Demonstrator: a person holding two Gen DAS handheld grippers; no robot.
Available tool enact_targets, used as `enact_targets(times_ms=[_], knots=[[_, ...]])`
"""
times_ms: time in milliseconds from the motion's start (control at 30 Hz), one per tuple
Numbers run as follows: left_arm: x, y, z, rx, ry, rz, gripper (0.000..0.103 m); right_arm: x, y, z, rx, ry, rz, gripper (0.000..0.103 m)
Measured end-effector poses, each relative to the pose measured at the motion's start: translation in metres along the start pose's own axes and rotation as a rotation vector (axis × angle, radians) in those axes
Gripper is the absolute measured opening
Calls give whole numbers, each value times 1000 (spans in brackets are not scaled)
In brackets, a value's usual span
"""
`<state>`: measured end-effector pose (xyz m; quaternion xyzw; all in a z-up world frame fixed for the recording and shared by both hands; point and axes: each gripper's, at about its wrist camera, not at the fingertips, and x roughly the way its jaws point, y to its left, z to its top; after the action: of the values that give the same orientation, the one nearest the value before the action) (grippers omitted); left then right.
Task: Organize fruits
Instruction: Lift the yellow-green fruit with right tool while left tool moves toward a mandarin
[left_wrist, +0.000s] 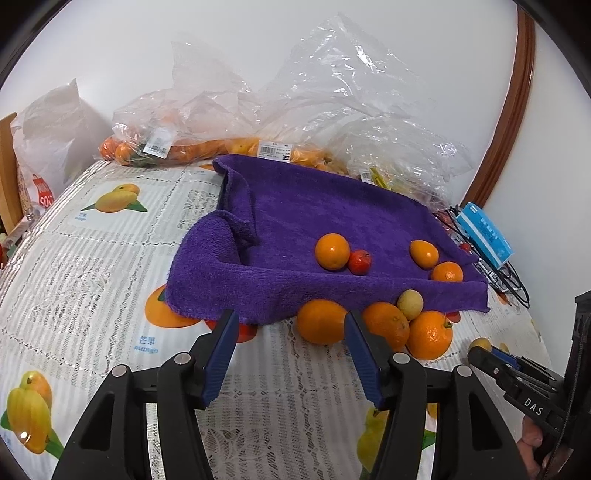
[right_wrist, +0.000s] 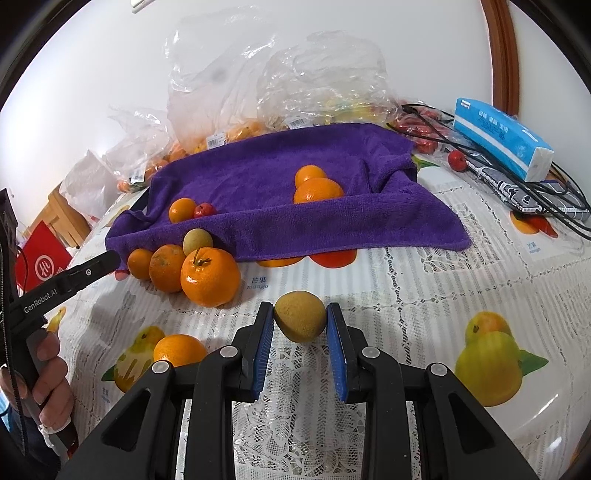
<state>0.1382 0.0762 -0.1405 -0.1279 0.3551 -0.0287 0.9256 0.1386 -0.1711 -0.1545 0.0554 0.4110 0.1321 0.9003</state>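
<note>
White wall and a lace fruit-print tablecloth (left_wrist: 92, 258) frame the scene. At nine o'clock the left gripper (left_wrist: 291, 325) stands open and empty, aimed at four loose oranges and pale fruit (left_wrist: 376, 325) bunched against the purple terry towel (left_wrist: 295, 214), likely the sorting spot, where four fruits already rest. At three o'clock the right gripper (right_wrist: 300, 314) pinches a small tan round fruit (right_wrist: 300, 320), apparently ready to carry.

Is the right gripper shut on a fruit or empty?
Shut on a fruit. The right gripper has its blue pads pressed on both sides of a small tan round fruit, above the tablecloth.
</note>
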Motion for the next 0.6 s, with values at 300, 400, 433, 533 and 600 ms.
enact_targets(times_ms=[300, 400, 433, 533, 600], knots=[[26, -11, 4, 9, 101, -8, 57, 0, -2, 0, 13, -2, 20, 29], [34, -18, 3, 31, 131, 4, 56, 0, -3, 0, 21, -2, 28, 29], [36, -21, 3, 41, 135, 19, 55, 0, -4, 0, 21, 0, 30, 29], [39, -26, 4, 53, 126, 55, 55, 1, -3, 0, 19, 5, 34, 29], [41, -26, 5, 54, 130, 60, 51, 2, -3, 0, 19, 7, 37, 29]])
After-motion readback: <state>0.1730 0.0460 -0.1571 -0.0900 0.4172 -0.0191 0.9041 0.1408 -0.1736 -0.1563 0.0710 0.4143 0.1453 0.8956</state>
